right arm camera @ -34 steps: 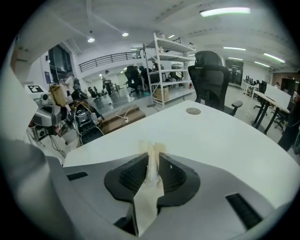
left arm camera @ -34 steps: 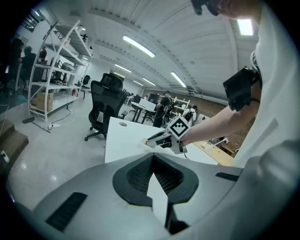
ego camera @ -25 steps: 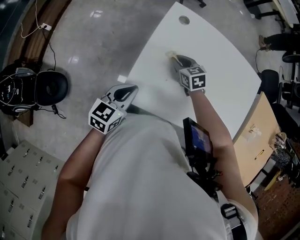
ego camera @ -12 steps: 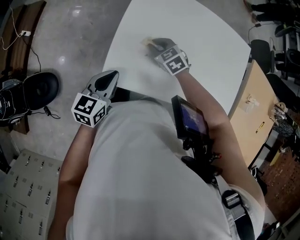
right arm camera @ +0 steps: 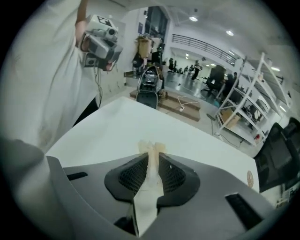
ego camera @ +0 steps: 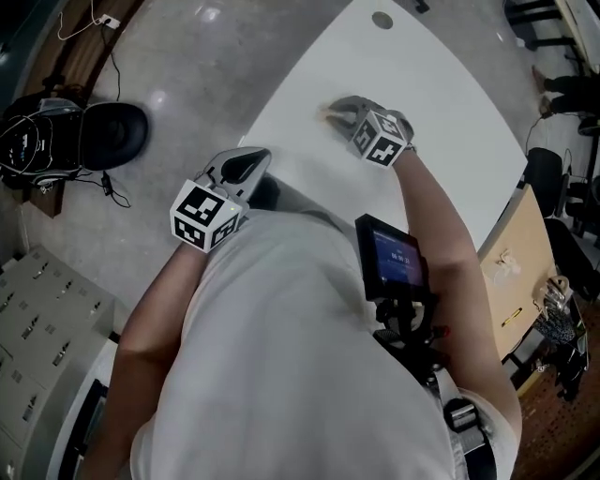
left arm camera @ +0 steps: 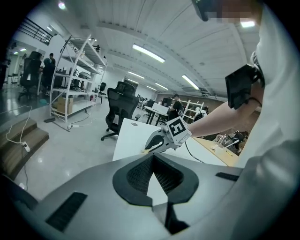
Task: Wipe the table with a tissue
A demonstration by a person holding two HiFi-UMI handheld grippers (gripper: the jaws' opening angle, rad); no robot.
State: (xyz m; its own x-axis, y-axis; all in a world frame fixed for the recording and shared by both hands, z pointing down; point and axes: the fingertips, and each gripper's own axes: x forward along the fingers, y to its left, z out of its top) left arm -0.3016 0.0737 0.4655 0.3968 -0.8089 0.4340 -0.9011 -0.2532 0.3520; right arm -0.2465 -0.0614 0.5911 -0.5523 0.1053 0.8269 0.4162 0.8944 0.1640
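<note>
A crumpled cream tissue (ego camera: 329, 112) lies pressed on the white table (ego camera: 450, 122) near its left edge. My right gripper (ego camera: 347, 112) is shut on it and points steeply down. In the right gripper view the tissue (right arm camera: 150, 147) runs between the dark pads and sticks out past the tips of the right gripper (right arm camera: 151, 153). My left gripper (ego camera: 251, 159) hovers at the table's near left edge, apart from the tissue, its tips together and nothing in them. The left gripper view shows the left gripper (left arm camera: 151, 157) with the right gripper (left arm camera: 154, 143) beyond it over the table (left arm camera: 133, 138).
A round grommet hole (ego camera: 382, 19) sits near the table's far edge. On the floor to the left lie a black bag and cables (ego camera: 103, 131). Grey lockers (ego camera: 37, 319) stand at lower left, a wooden desk (ego camera: 511, 272) at right. An office chair (left arm camera: 121, 108) and shelves (left arm camera: 75, 79) stand beyond.
My right gripper has dragged the tissue across the table, away from the grommet hole toward the near left edge, and its wrist has rolled. The left gripper has shifted slightly.
</note>
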